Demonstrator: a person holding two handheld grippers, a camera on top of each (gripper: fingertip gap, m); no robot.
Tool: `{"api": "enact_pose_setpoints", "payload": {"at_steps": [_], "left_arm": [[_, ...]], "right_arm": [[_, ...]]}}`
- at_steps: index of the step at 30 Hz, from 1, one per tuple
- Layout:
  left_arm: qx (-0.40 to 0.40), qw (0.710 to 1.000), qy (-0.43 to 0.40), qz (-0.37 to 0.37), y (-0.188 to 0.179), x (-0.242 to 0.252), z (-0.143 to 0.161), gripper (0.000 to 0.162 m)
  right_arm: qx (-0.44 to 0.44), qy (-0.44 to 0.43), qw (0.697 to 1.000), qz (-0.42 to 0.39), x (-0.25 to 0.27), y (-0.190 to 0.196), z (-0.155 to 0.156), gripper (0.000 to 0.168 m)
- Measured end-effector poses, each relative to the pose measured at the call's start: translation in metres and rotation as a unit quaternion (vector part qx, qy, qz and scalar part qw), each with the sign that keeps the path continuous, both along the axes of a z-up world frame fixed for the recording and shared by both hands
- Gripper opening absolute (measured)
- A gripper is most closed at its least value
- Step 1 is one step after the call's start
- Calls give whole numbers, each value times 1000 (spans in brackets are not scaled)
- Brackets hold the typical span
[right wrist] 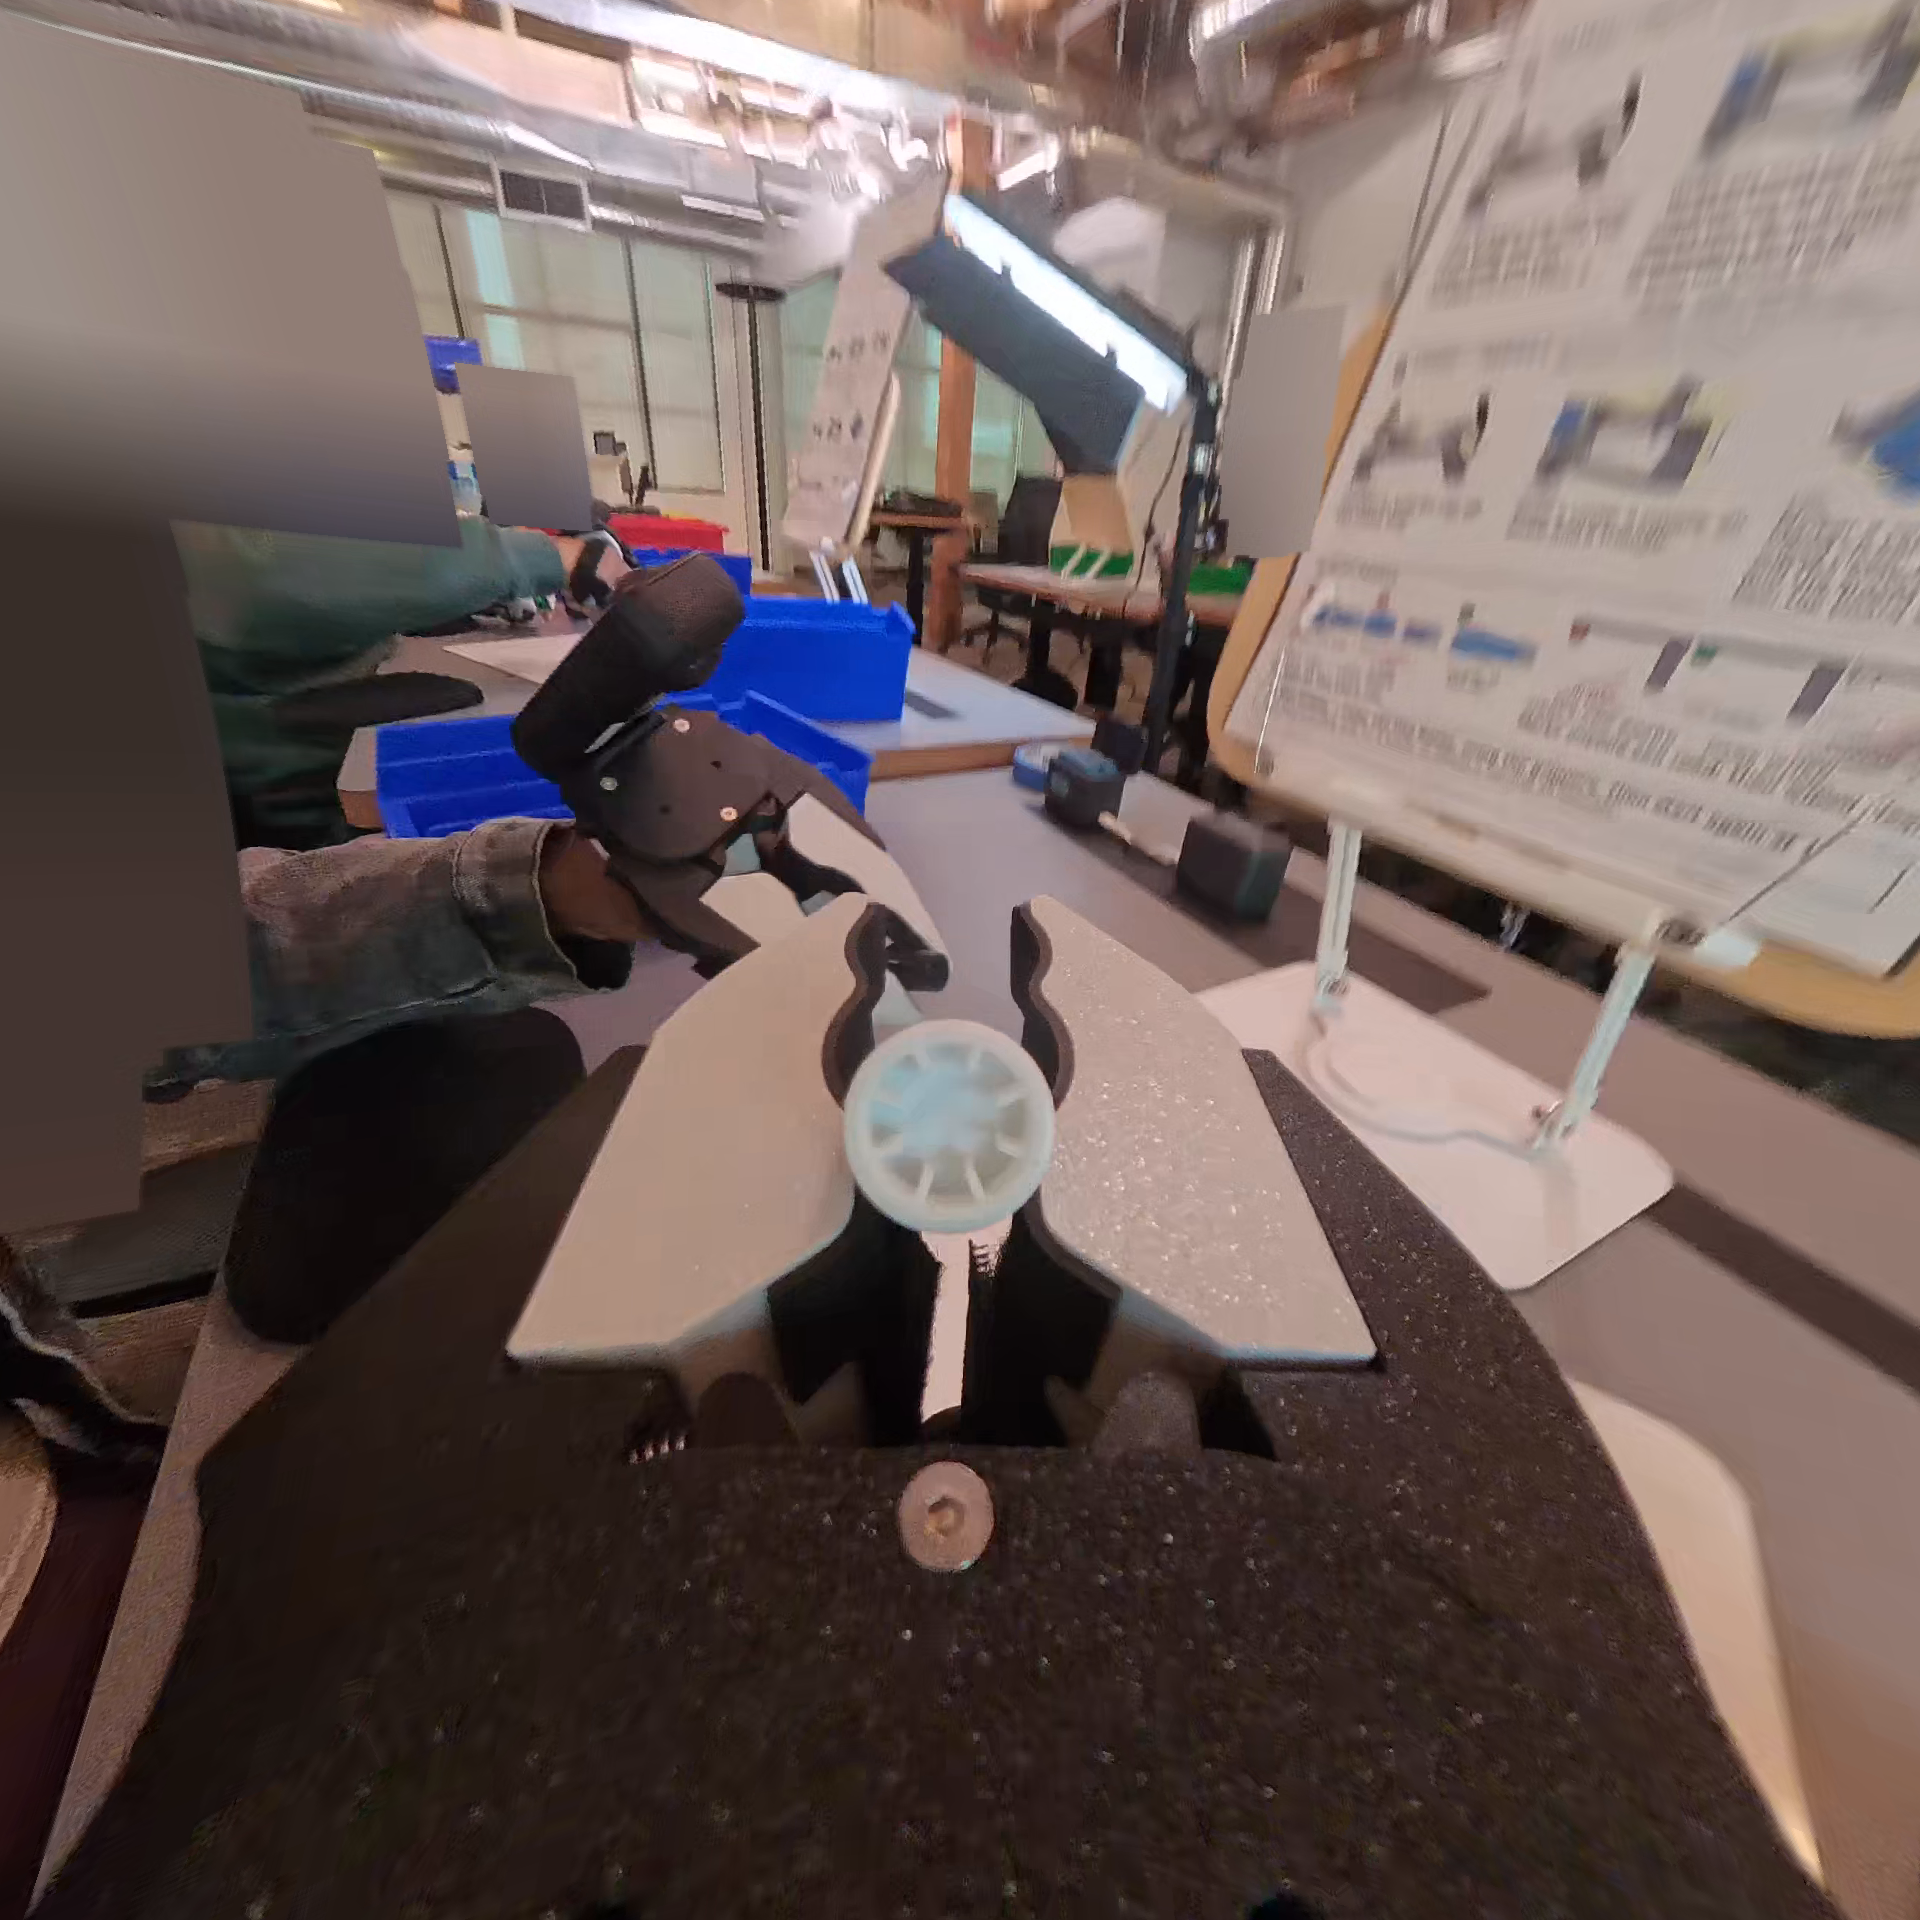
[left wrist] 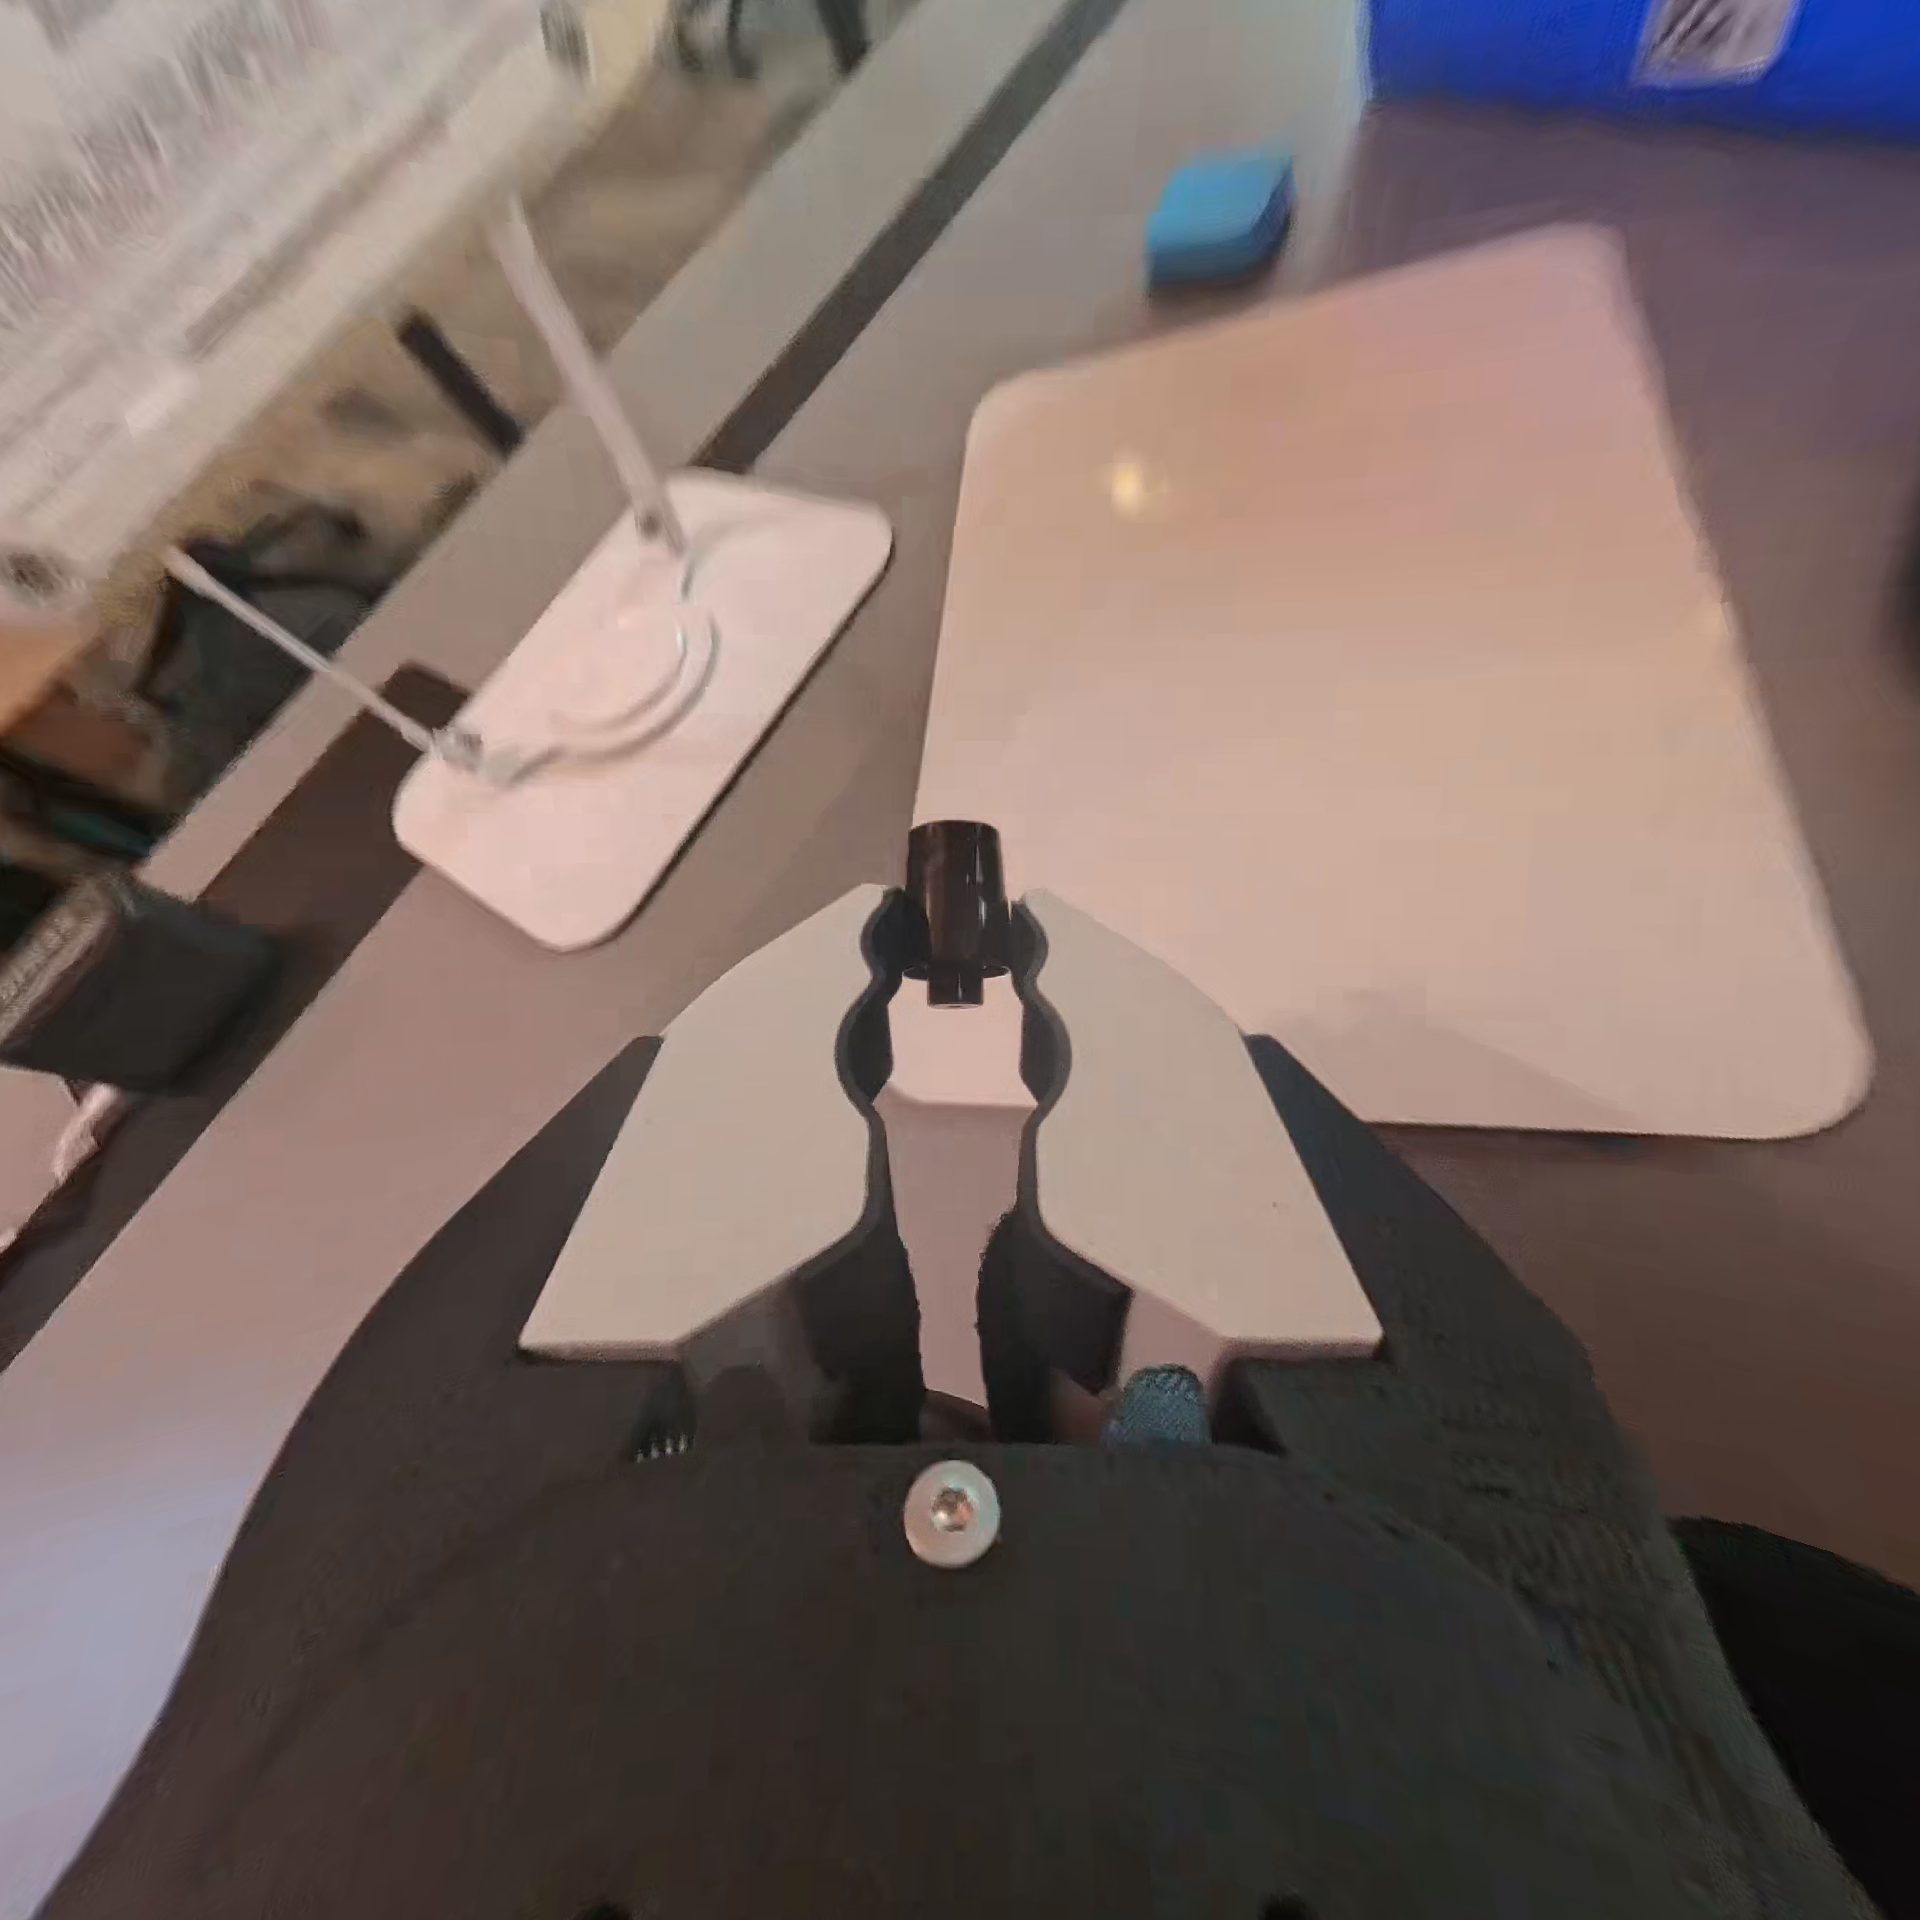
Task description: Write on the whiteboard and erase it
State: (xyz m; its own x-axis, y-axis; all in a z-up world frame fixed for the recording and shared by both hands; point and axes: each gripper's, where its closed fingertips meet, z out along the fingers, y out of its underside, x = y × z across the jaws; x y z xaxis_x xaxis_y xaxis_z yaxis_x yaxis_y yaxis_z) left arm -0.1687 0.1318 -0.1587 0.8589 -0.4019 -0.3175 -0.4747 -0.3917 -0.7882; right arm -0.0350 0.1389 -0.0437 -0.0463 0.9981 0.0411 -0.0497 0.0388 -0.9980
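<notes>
In the left wrist view my left gripper (left wrist: 956, 920) is shut on a small black marker cap (left wrist: 954, 868), held above the near left edge of the blank white whiteboard (left wrist: 1403, 675). A blue eraser (left wrist: 1221, 213) lies beyond the board's far edge. In the right wrist view my right gripper (right wrist: 945, 925) is shut on a white marker (right wrist: 948, 1124), whose round back end faces the camera; its tip is hidden. The left gripper (right wrist: 914, 961) shows just ahead and to the left, held by a hand in a dark sleeve. A corner of the whiteboard (right wrist: 1683, 1558) shows at the lower right.
A white document stand (left wrist: 644, 707) with a printed sheet stands left of the board; it also shows in the right wrist view (right wrist: 1455, 1132). Blue bins (right wrist: 821, 655) sit at the far side of the grey table (left wrist: 312, 1143). A seated person's arm (right wrist: 395, 925) is at left. The left gripper's tips are roughly 20 cm from the right gripper's. About 30 cm separates my right fingertips from the blue eraser (left wrist: 1221, 213).
</notes>
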Motion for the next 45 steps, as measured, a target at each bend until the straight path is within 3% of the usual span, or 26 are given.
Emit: {"api": "enact_pose_setpoints", "payload": {"at_steps": [5, 10, 17, 30, 40, 45], "left_arm": [[-31, 994, -105, -7, 13, -2, -36, 20], [-51, 990, -126, -41, 5, 3, -45, 20], [-109, 987, -112, -41, 0, 1, -72, 20], [-149, 981, -119, -44, -5, 2, -86, 20], [-161, 979, -121, -42, -6, -1, -90, 21], [-160, 979, -120, -42, -6, 0, -90, 21]], "right_arm": [[-59, -37, 998, -5, -28, 26, -35, 25], [-46, -88, 995, -10, -46, 32, -70, 25], [-60, -144, 986, 57, -65, 4, -109, 25], [91, -241, 964, 69, -88, -10, -141, 25], [102, -260, 957, 79, -110, -4, -155, 25], [105, -270, 951, 110, -111, -26, -160, 24]]}}
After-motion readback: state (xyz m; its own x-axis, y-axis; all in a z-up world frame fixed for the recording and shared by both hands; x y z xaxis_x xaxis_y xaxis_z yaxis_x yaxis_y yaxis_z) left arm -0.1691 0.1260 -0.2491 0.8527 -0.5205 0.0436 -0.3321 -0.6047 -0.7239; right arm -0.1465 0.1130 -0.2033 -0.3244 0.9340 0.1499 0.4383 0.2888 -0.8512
